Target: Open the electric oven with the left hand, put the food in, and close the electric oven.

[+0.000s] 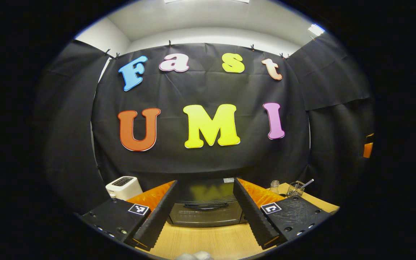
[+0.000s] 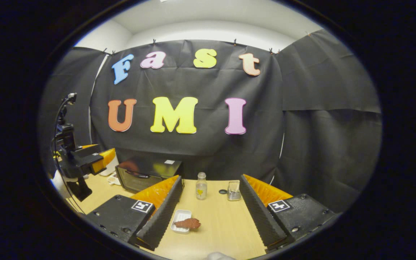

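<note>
In the left gripper view my left gripper (image 1: pixel 205 213) has its jaws spread wide and holding nothing. The electric oven (image 1: pixel 206 207) sits straight ahead between them, door closed, its handle (image 1: pixel 206 206) a dark bar across the upper front. A strip of bare tabletop (image 1: pixel 200 242) lies between the jaw tips and the oven's lower edge, so there is open room in front of the door. Beyond the left jaw stands a white toaster (image 1: pixel 124 186) against the wall cloth. Beyond the right jaw I see a small glass bottle (image 1: pixel 274 186) and a wire holder (image 1: pixel 297 188) near the tabletop's far edge.

In the right gripper view my right gripper (image 2: pixel 211 211) also has its jaws wide and empty. The food (image 2: pixel 188 223), a reddish-brown piece, lies on a small white tray (image 2: pixel 179 218) just inside the left jaw, close to its tip. Farther ahead between the jaws stands the bottle (image 2: pixel 201 186), and the wire holder (image 2: pixel 233 191) is nearer the right jaw; the tabletop (image 2: pixel 222 224) between them and the tray is bare. The oven (image 2: pixel 146 173) sits past the left jaw, angled, with the left gripper (image 2: pixel 85 162) farther out that way, above the tabletop's near corner.
</note>
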Motion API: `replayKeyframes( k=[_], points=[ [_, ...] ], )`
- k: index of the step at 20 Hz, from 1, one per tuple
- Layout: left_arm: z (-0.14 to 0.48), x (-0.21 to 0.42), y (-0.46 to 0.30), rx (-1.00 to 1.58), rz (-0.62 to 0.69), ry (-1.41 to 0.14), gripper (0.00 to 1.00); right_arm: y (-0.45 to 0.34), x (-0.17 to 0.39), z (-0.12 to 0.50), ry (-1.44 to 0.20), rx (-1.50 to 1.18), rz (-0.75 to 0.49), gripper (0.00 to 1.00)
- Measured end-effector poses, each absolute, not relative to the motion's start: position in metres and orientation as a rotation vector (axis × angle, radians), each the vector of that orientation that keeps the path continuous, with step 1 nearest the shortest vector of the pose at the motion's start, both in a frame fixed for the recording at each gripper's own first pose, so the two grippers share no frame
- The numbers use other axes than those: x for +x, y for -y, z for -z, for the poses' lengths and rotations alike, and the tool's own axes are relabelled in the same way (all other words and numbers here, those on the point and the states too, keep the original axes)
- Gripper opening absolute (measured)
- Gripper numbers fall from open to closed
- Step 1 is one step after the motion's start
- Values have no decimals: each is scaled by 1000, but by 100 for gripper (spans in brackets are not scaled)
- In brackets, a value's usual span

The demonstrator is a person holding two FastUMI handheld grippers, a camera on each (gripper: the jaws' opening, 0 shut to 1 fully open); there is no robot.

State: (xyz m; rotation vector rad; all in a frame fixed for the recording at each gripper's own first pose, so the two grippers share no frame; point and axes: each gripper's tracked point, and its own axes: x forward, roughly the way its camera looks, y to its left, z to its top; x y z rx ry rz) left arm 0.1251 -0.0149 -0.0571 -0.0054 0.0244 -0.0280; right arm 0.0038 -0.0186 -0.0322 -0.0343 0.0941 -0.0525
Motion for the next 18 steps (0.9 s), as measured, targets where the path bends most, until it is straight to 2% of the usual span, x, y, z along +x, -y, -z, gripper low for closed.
replayKeyframes(
  k=[9, 11, 12, 14, 15, 17, 18],
  points=[
    [142, 214, 11, -17, 26, -183, 97, 41, -7, 61, -196, -7, 144, 100],
    [164, 224, 13, -15, 29, -232, 97, 42, -10, 65, -211, -10, 154, 100],
    [173, 229, 12, -13, 25, -250, 97, 42, -10, 65, -213, -10, 160, 96],
    [190, 235, 15, -21, 21, -292, 97, 43, -9, 65, -218, -8, 164, 96],
    [198, 237, 16, -24, 19, -314, 97, 42, -8, 65, -220, -9, 164, 100],
    [214, 238, 15, -17, 10, -366, 97, 40, -6, 67, -225, -7, 159, 96],
    [208, 240, 12, 6, 8, -334, 97, 38, -6, 66, -225, -3, 155, 97]
  ],
)
